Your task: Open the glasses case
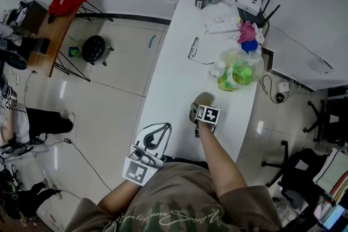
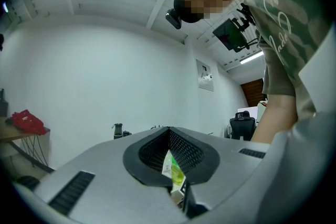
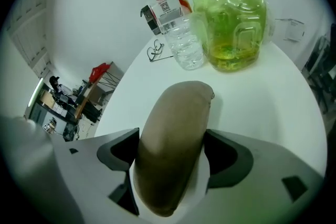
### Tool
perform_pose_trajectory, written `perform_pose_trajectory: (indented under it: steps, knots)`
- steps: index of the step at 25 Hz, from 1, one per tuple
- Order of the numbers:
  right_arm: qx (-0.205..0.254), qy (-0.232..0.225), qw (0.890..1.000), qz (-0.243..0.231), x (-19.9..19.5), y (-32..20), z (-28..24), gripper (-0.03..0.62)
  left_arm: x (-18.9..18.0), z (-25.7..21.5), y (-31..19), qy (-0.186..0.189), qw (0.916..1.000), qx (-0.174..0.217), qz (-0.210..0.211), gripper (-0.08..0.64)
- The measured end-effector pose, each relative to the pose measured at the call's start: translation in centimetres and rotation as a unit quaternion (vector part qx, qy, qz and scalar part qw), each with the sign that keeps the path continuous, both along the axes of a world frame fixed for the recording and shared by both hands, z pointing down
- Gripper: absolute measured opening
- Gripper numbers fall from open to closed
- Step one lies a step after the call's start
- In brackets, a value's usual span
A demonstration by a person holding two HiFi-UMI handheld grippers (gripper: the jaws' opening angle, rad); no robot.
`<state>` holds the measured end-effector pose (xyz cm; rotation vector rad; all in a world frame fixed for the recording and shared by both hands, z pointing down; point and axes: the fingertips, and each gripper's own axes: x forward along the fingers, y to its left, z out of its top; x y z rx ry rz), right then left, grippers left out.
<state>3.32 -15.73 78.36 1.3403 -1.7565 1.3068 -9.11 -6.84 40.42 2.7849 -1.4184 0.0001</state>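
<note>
The glasses case (image 3: 178, 113), a tan rounded shell, lay closed on the white bench (image 1: 174, 73), lengthwise between the jaws of the right gripper (image 3: 173, 153). That gripper stood wide, one jaw on each long side of the case and tilted down over its near end. The pads looked just beside the shell rather than pressing on it, so I judged it not yet gripped. No gap showed along the lid, so the task seemed to be at its first step: getting hold of the case.

Ahead of the right gripper, well past the far end of the case, stood a clear water bottle (image 3: 176, 29) and a green jug (image 3: 233, 23) of yellowish liquid. A pair of spectacles (image 3: 156, 51) lay further off, to the left of the bottle.

The left gripper (image 1: 152, 138) was drawn narrow, jaws together on nothing, pointing level, held off the bench edge well to the left of and behind the right one.

The next move probably called for the right gripper to settle and close on the lower shell to steady it. The left would then have to come over and catch the lid's lip to lift it, since one gripper alone would likely just slide the case
</note>
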Motion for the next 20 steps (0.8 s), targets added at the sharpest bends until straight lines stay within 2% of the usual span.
perform_pose_trajectory:
  steps: [3, 6, 13, 16, 20]
  knots:
    - [0.023, 0.015, 1.0, 0.003, 0.1, -0.1, 0.0, 0.374, -0.6, 0.4, -0.1, -0.003, 0.9999, -0.008, -0.007, 0.008]
    - [0.04, 0.012, 0.999, -0.001, 0.0, -0.2, 0.0, 0.374, -1.2, 0.6, 0.1, -0.003, 0.9999, -0.012, -0.011, 0.008]
    - [0.032, 0.0, 0.996, -0.083, -0.2, -0.2, -0.3, 0.373, -1.5, 0.4, 1.0, -0.004, 0.9999, -0.012, -0.012, 0.008]
    - [0.063, -0.002, 0.991, -0.119, -0.3, 1.0, -1.8, 0.371, -1.5, 0.2, 1.6, -0.002, 0.9999, -0.011, -0.011, 0.008]
    - [0.111, -0.05, 0.985, -0.12, -0.9, 2.3, -5.9, 0.371, -1.2, 0.6, 2.1, -0.001, 0.9998, -0.018, -0.009, 0.008]
